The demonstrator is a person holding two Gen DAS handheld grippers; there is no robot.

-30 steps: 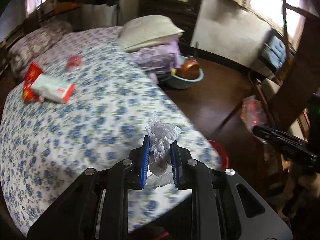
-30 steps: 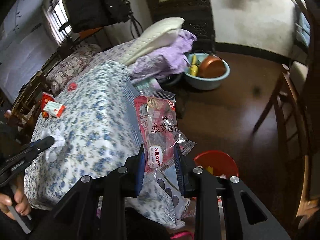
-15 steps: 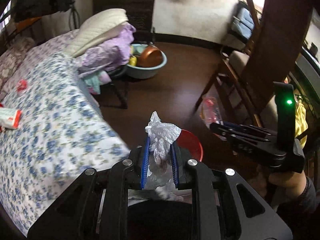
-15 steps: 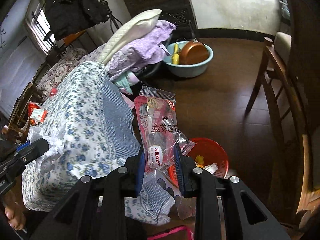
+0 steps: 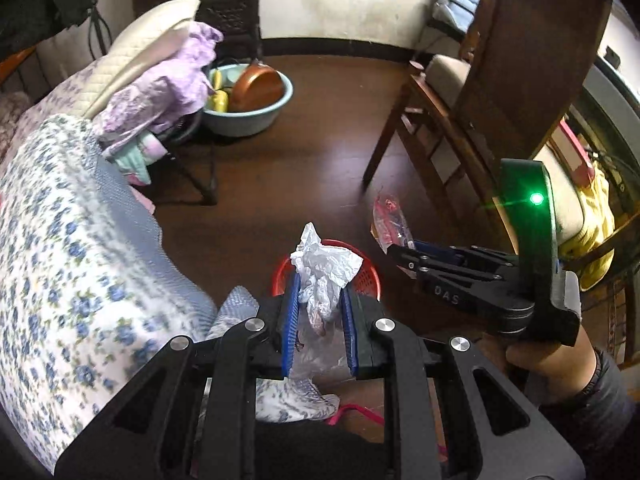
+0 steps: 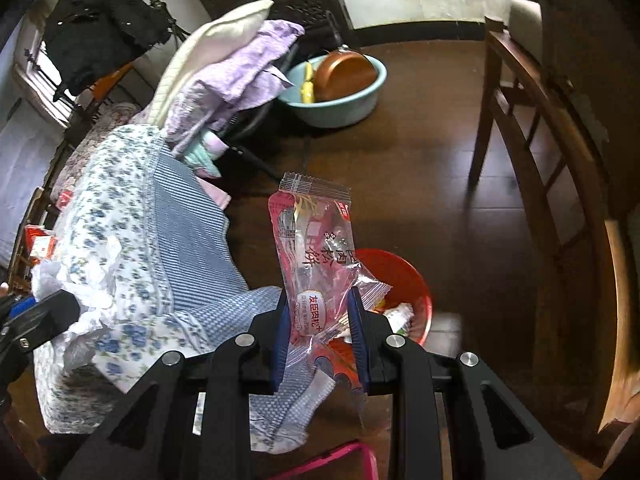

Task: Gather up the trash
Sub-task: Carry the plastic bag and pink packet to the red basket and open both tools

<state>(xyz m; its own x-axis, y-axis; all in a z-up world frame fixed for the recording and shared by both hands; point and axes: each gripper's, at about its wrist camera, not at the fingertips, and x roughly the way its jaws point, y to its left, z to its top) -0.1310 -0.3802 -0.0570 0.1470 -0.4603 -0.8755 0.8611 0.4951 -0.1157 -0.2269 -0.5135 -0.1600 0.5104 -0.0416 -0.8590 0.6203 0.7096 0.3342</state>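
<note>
The landmark is the round red basket (image 5: 362, 276), a perforated plastic bin standing on the dark, glossy wooden floor (image 5: 320, 128). One left gripper (image 5: 319, 304) is clamped on one crumpled, thin, whitish plastic bag (image 5: 324, 272), its wrinkled top standing up between the blue ribbed pads (image 5: 291, 312), directly over the basket. One right gripper (image 6: 319, 328) is clamped on one flat, glossy red-and-clear snack wrapper (image 6: 316, 248) with a crimped, saw-toothed top edge and printed characters; the wrapper stands upright over the basket's near left rim (image 6: 416, 280). Inside the basket lie a few scraps of litter, too small to count. Left of the basket hangs the soft blue-flowered bedspread (image 5: 72, 248), with a blue-checked underside. Beyond the basket, against the far wall, sits one round pale-blue basin (image 5: 248, 116) holding one copper-coloured pan (image 5: 256, 88). Right of the basket stands one wooden chair (image 6: 532, 128) with a slatted frame.
</note>
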